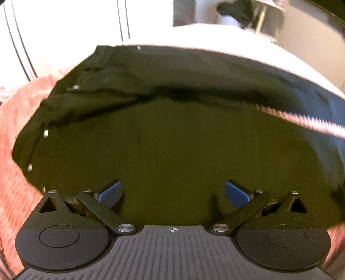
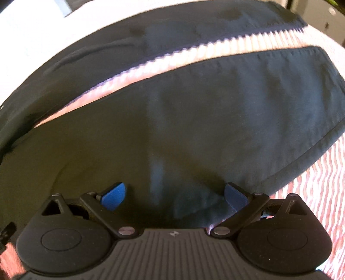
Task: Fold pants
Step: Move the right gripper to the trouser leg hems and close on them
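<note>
My left gripper (image 1: 173, 193) hangs with its jaws spread wide, the blue pads (image 1: 111, 192) well apart and nothing between them. It sits low over the pants (image 1: 172, 140), above the upper part of the garment, near the waistband (image 1: 43, 133) that runs along the left side of that view with small pale rivets on it. My right gripper (image 2: 174, 195) is just as wide, its blue pads (image 2: 115, 196) well apart and gripping nothing. A raised fold of dark cloth lies just beside its right pad; I cannot tell whether they touch.

The pants are dark and lie spread flat on a bed cover (image 2: 312, 193) with pink and white stripes. In the right wrist view the two legs run away from me side by side, apart, with a narrow strip of cover showing between them. The near leg (image 2: 237, 107) is under my right gripper and ends in a stitched hem (image 2: 312, 159) toward the right side of the cover. The far leg (image 2: 172, 36) lies along the cover's far edge. In the left wrist view that strip shows at the right as a thin pale line where the legs part. The cloth is mostly smooth, with a long shadowed crease across the seat and some wrinkles near the waistband.

Beyond the cover's far edge stand white cupboard doors (image 1: 64, 21) and, further right, a blurred dark thing (image 1: 235, 10) I cannot make out.
</note>
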The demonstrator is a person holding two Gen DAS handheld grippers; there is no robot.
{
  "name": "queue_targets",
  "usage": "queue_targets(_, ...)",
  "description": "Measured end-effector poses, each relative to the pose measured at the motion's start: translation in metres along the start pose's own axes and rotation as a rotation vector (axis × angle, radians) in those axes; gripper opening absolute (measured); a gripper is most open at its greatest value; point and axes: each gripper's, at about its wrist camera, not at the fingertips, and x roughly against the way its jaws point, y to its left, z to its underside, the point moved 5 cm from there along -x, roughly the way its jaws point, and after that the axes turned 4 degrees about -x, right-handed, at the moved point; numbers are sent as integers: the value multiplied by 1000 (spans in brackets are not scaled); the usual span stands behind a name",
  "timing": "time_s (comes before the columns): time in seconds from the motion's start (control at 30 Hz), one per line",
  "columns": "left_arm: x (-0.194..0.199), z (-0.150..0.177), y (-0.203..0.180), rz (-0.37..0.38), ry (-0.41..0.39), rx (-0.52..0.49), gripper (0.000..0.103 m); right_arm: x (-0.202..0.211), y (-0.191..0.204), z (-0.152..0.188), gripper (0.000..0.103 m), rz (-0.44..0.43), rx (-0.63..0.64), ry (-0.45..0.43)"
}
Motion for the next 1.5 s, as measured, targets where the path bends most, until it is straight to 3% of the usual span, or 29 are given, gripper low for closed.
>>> queue_targets(0.2, -21, -62, -6, -79, -165, 85, 103, -18, 0, -11, 99, -5, -11, 82)
queue_targets(0.27, -38, -68, -3, -106, -198, 109, 103, -24, 3, -18, 99, -18, 34, 156)
queue_targets(0.37, -65, -58, 12, -122, -186, 166, 103, -17, 0, -33, 99, -60, 39, 231)
queue_targets(0.43, -76, -53, 27, -157, -186, 203, 103, 2, -2, -66, 99, -118, -8, 152)
queue_targets(0.5, -85, -56, 39, -188, -159, 232, 103, 21, 1, -112, 99, -134, -53, 6)
queue_targets(0.63, -96, -50, 44, -208, -148, 246, 103, 9, 18, -207, 97, -147, -151, -135)
queue_targets(0.7, -96, -46, 38, -231, -179, 217, 103, -11, 20, -251, 88, -89, -228, -173)
queue_targets(0.77, -93, -40, 33, -239, -208, 211, 103, -31, 18, -288, 72, -55, -333, -193)
queue_targets(0.83, -91, -37, 36, -224, -229, 231, 103, -51, 10, -313, 66, -39, -459, -211)
queue_targets(1.0, -92, -34, 34, -232, -253, 256, 103, -90, 3, -346, 63, 17, -606, -201)
queue_targets(1.13, -95, -36, 33, -243, -263, 264, 103, -111, -5, -359, 62, 80, -616, -188)
queue_targets(1.37, -96, -36, 36, -243, -264, 266, 103, -110, -2, -360, 35, 168, -560, -177)
queue_targets(1.5, -97, -36, 38, -239, -268, 271, 103, -93, -1, -349, 14, 140, -476, -232)
